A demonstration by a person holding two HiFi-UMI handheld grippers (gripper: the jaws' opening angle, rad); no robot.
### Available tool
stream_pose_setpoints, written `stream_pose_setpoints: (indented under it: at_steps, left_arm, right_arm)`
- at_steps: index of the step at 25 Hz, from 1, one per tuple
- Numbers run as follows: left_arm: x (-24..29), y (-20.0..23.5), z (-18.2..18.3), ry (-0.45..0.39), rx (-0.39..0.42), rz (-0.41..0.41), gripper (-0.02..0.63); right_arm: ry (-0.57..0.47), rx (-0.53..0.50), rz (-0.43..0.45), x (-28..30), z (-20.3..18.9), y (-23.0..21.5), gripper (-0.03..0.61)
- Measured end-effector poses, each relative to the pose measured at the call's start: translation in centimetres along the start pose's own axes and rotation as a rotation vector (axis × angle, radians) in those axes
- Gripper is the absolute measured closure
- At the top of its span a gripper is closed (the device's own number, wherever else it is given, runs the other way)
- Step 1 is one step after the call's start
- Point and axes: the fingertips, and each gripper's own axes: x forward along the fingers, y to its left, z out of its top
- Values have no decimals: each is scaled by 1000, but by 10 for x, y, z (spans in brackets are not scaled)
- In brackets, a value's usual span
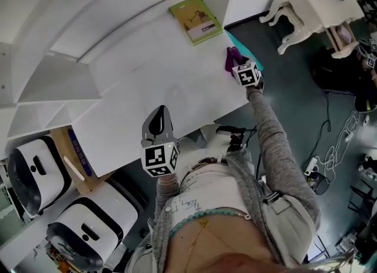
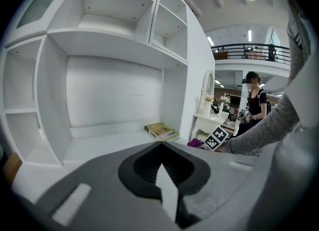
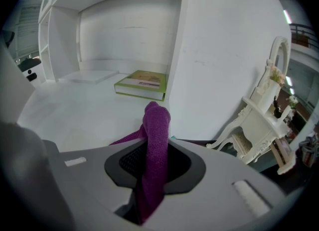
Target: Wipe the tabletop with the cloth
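The white tabletop [image 1: 153, 83] sat under a white shelf unit with empty cubbies, beside a dark floor where an ornate white dressing table [image 1: 312, 7] stood. From where I stood, the wiping looked barely begun.

The right gripper [image 1: 238, 66] was out at the tabletop's right edge, toward the far right corner. Its tongs were pinching the purple cloth [image 1: 230, 59], and a knitted fold stood up between them in the right gripper view [image 3: 155, 140]. A loose end trailed down toward the surface, though I couldn't say whether it pressed on it.

The left gripper [image 1: 158, 126] hovered at the near edge, well apart from the cloth, with its tongs pressed together on nothing.

No streaks or damp marks showed anywhere. So I judged that nearly the whole span, from the right edge across to the left, was yet to be covered. A green book [image 1: 196, 19] lay at the far right corner, just beside the cloth, and would need going around.

As for writing, the book's cover carried a picture and a pale label strip, but the print was too small to read. The gripper cubes bore only black-and-white square patterns.
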Motion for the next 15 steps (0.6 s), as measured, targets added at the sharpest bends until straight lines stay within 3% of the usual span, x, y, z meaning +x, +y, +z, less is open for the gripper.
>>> stream_pose_setpoints:
  at_steps: [5, 15]
  left_arm:
    - [-17, 25, -5, 0, -11, 18, 614]
    - [-52, 70, -14, -9, -28, 57, 614]
  right_arm:
    - [29, -64, -38, -1, 0, 12, 488]
    - [42, -58, -53, -9, 4, 59, 488]
